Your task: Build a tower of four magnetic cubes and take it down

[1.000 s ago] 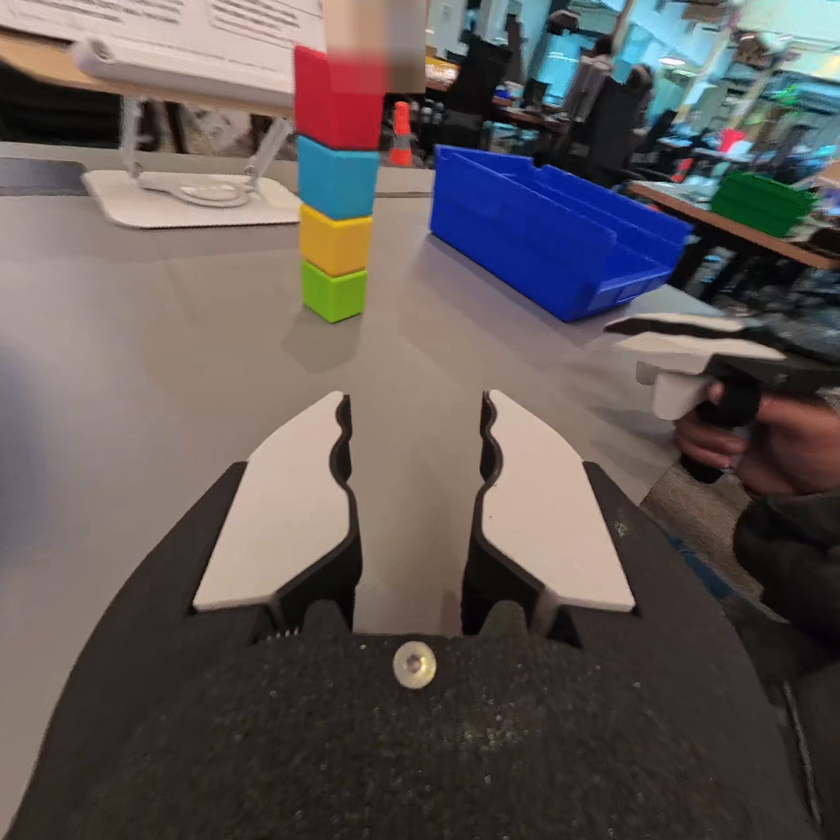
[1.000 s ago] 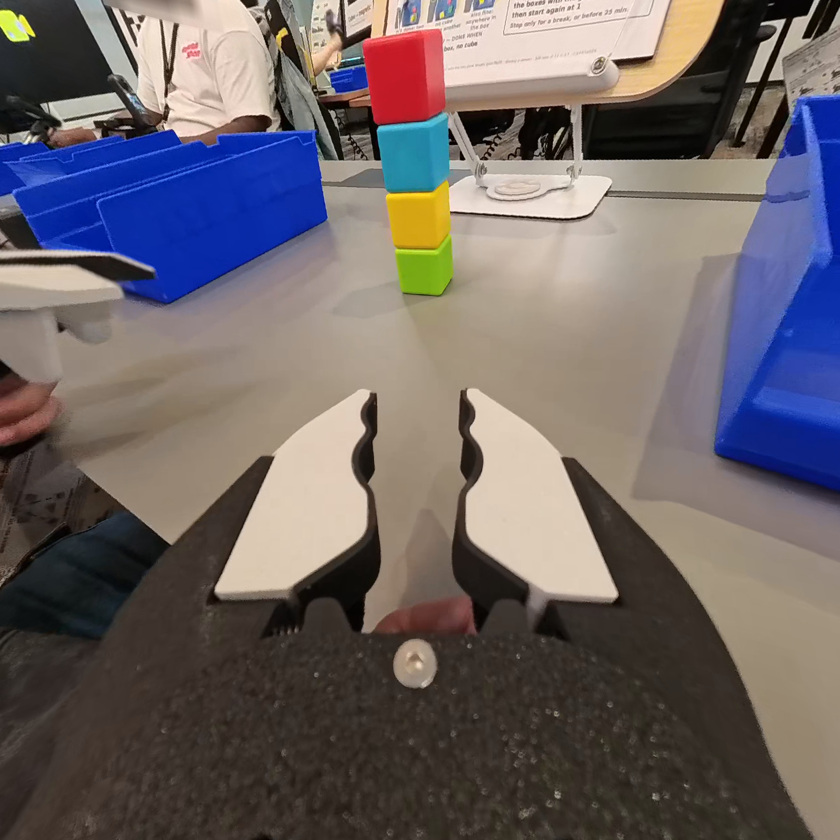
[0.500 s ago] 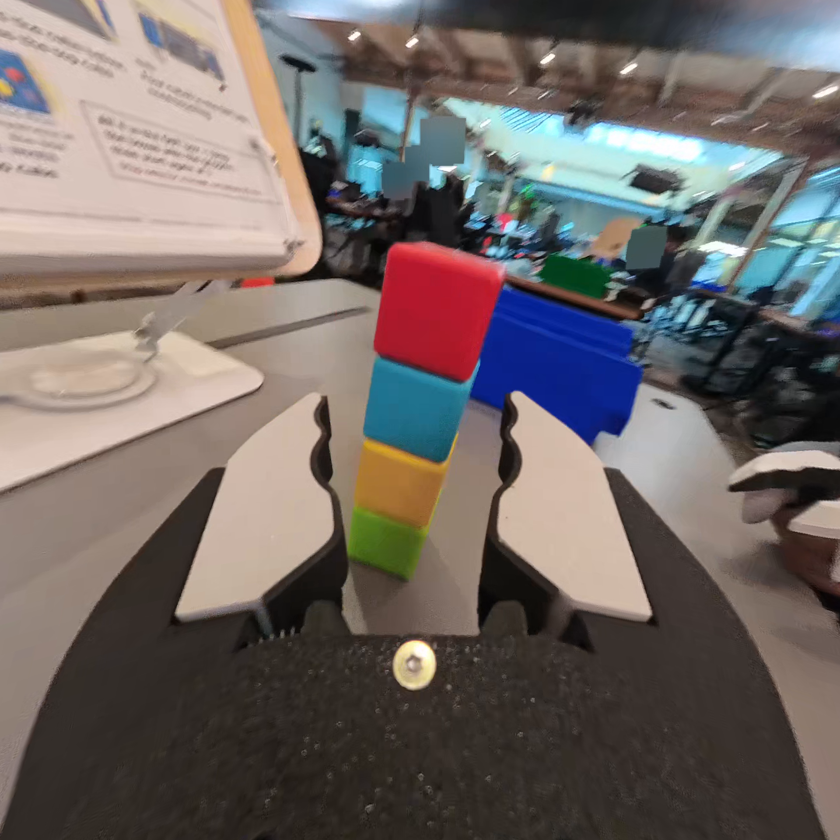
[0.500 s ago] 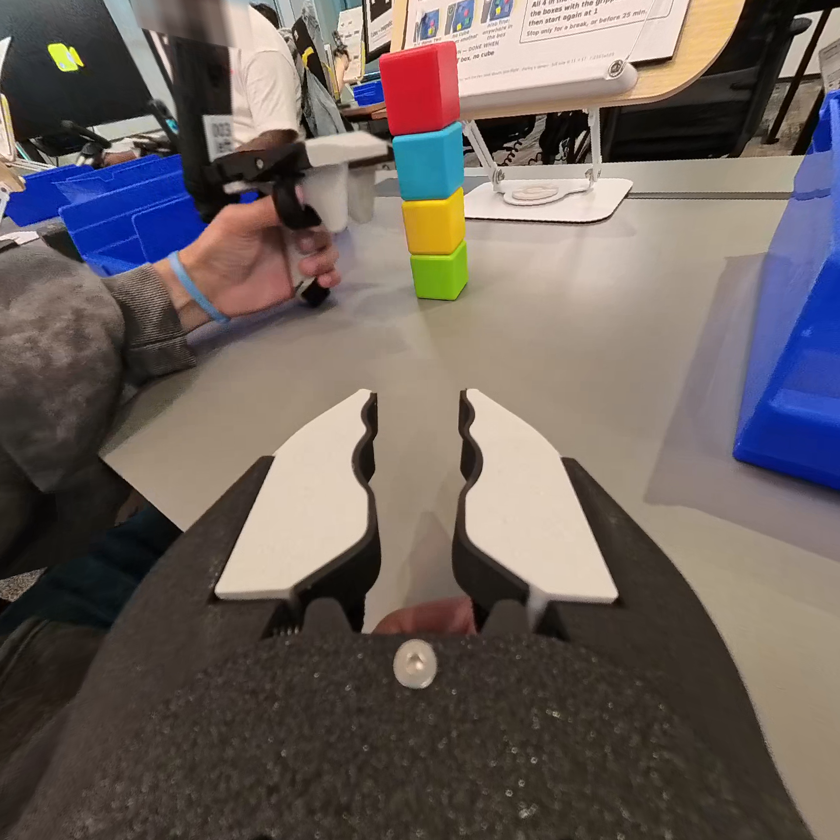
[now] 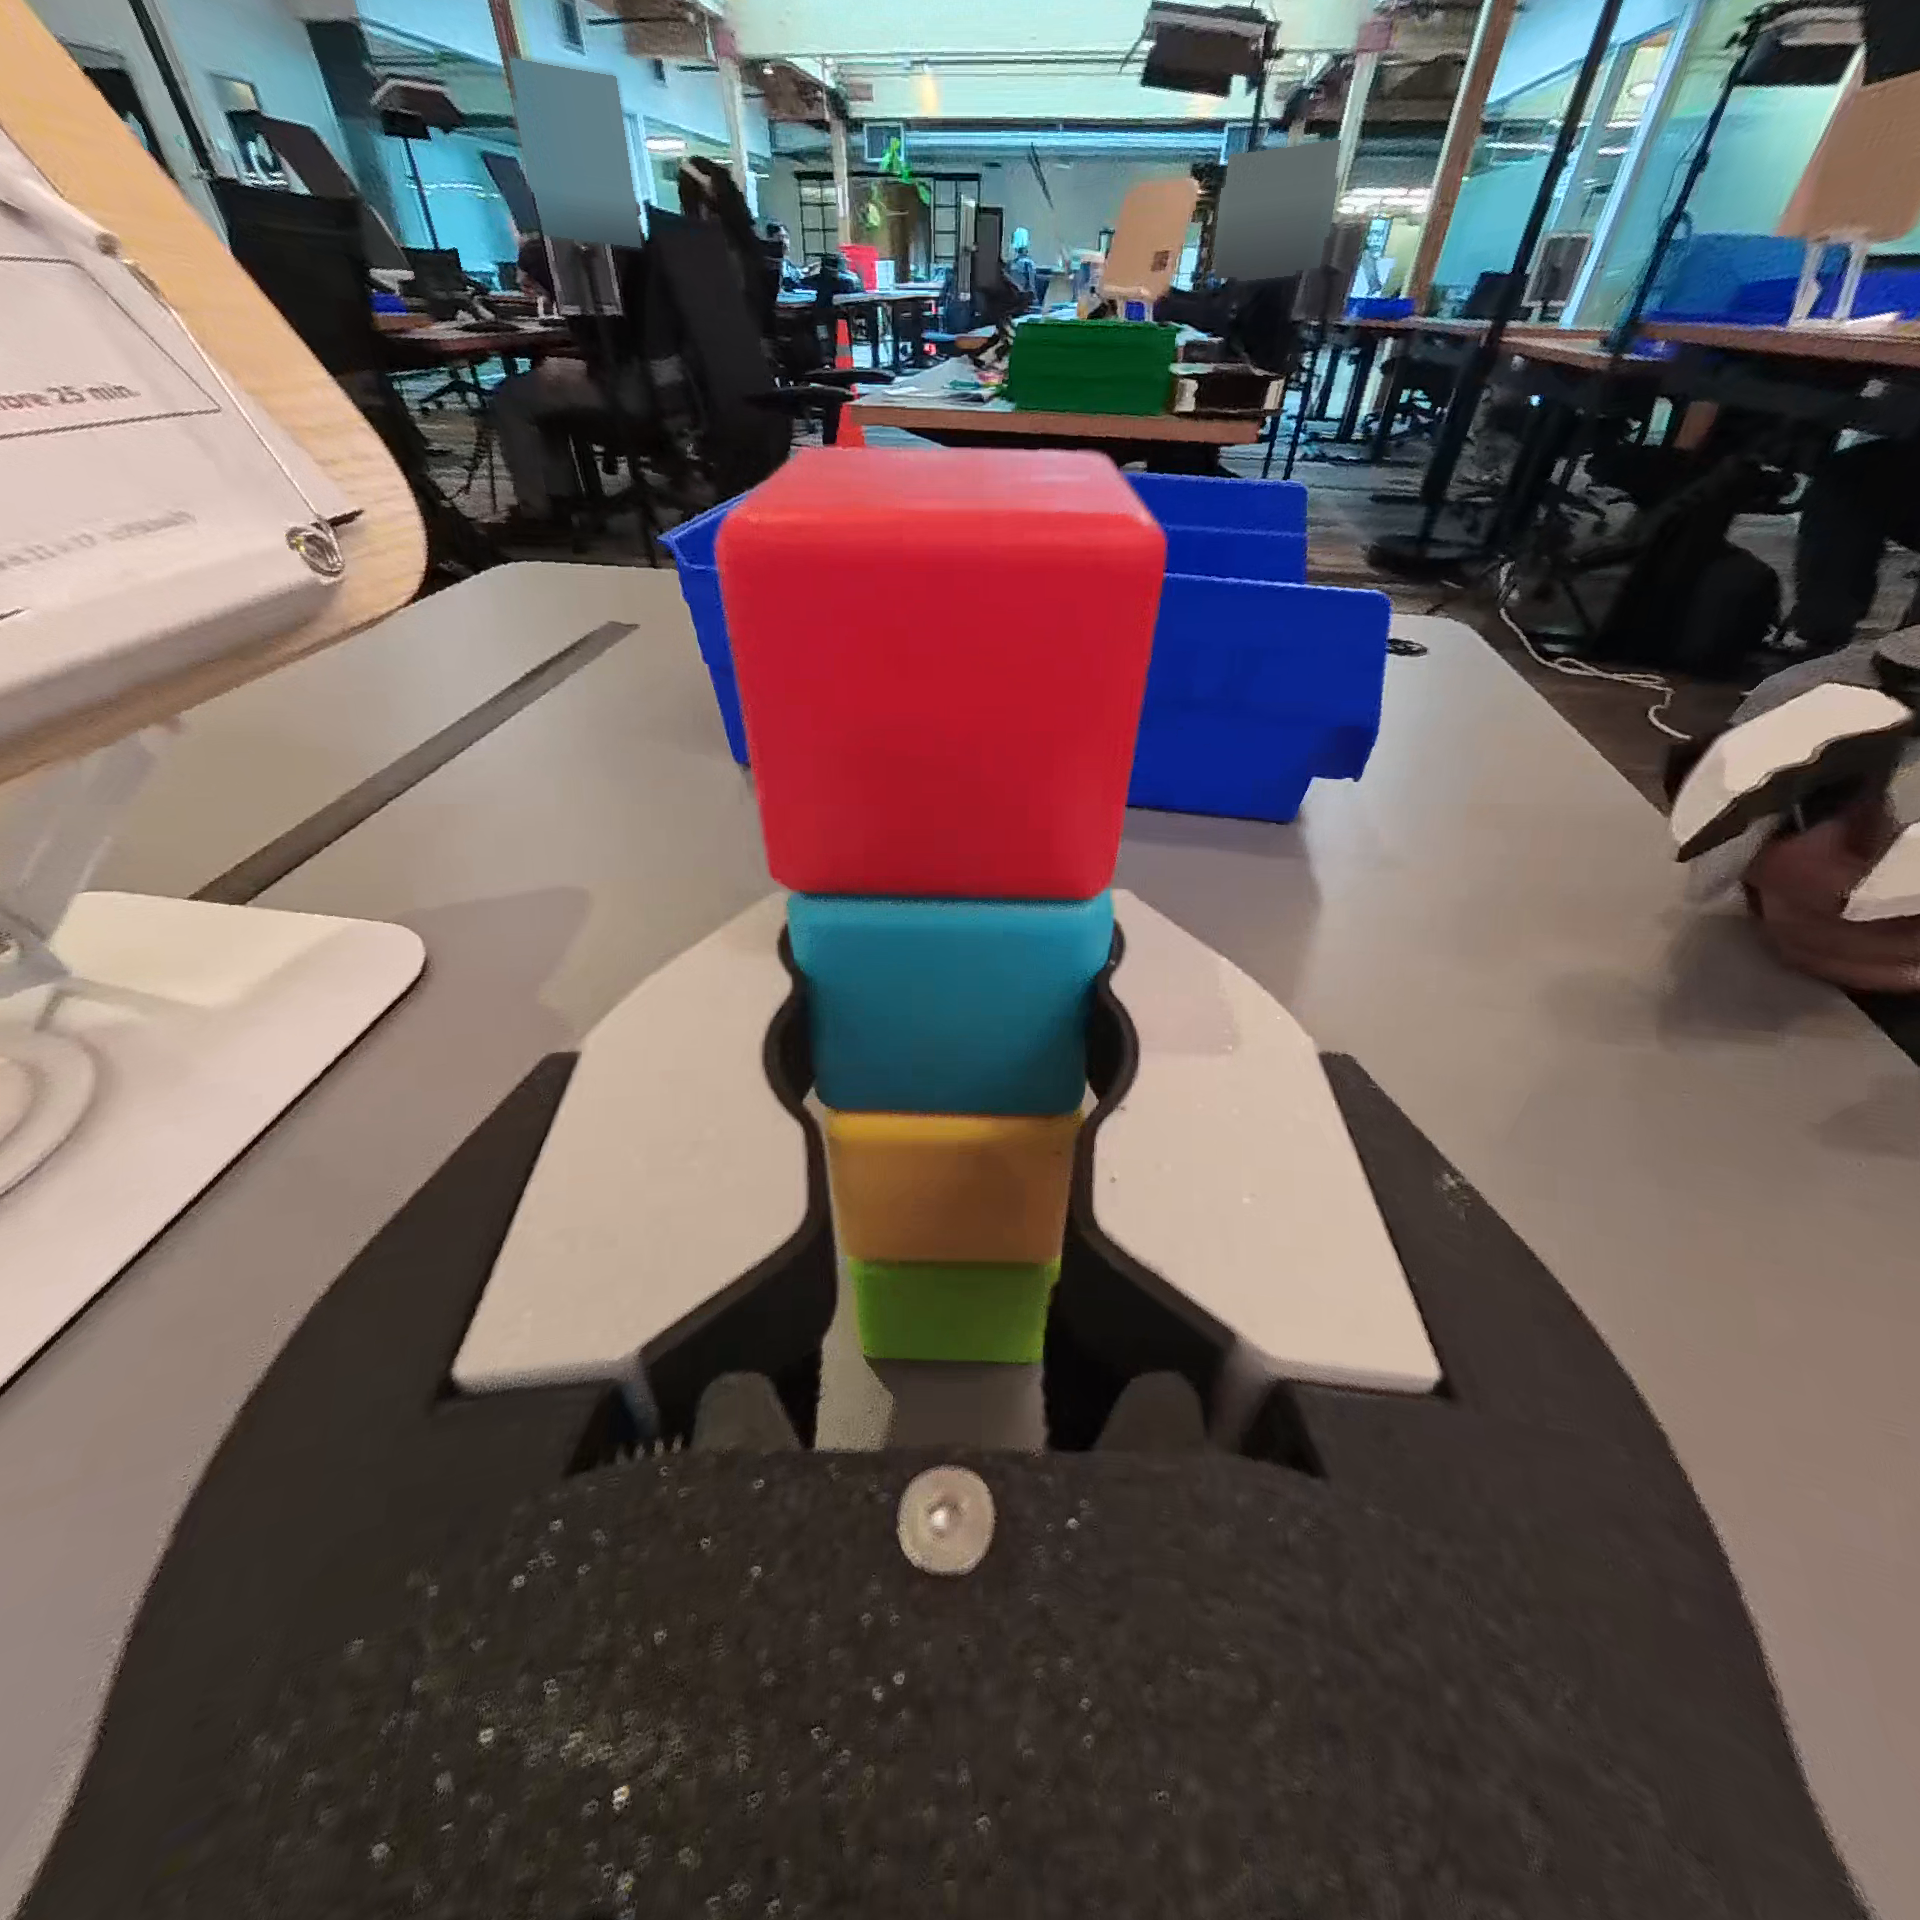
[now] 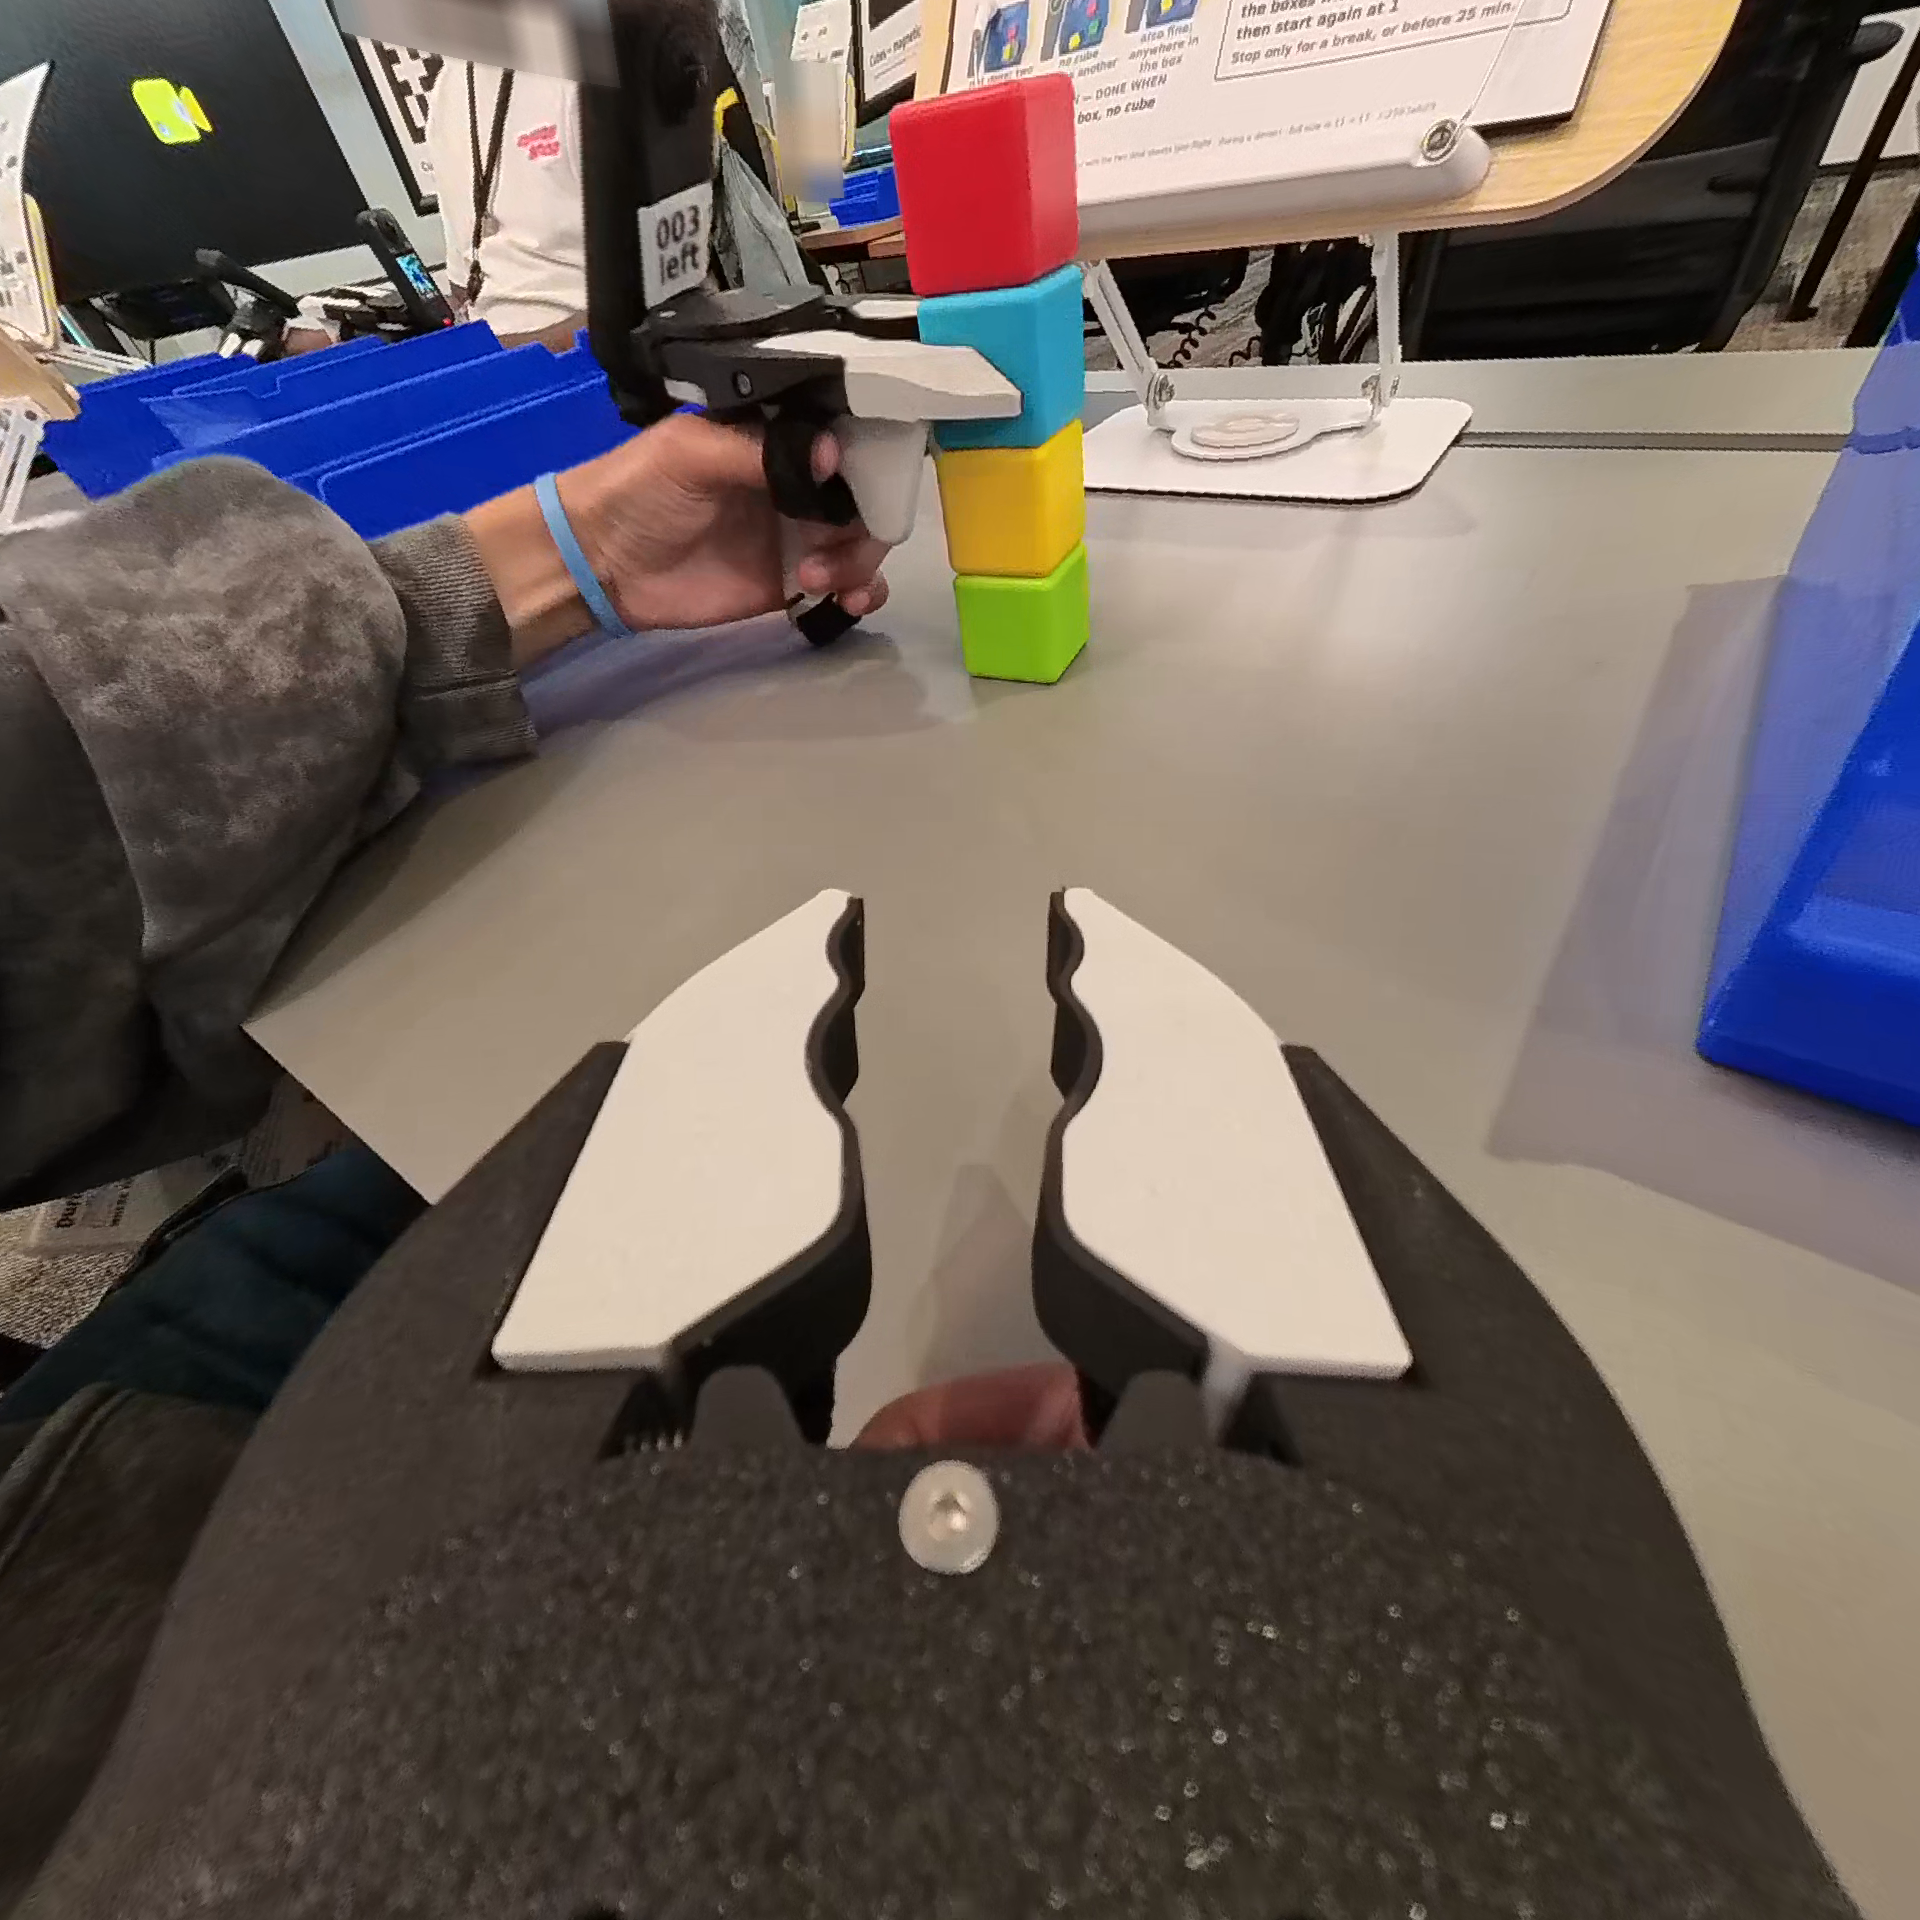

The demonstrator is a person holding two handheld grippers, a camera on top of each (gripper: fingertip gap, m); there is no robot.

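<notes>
Seeing any writing or labels?
— Yes. A white sticker with printed characters sits on the black mount of the left gripper. A printed instruction sheet is clipped to a wooden board on a white-based stand. A person in a white shirt behind has a small red print on the chest.

And the containers?
— One blue bin stands on the table just behind the tower. In the right wrist view, more blue bins line the left side and another sits at the right edge. What is inside them cannot be seen. A green bin stack rests on a far desk.

Where is the tower?
— Upright on the grey table: green cube at the bottom, then yellow cube, blue cube, and red cube on top.

The claws?
— The left gripper's two fingers press against both sides of the blue cube, held level by a hand with a blue wristband and grey sleeve. The right gripper hangs over the near table edge, well apart from the tower, fingers spread with nothing between them.

The room?
— An open office with desks, chairs and monitors.
</notes>
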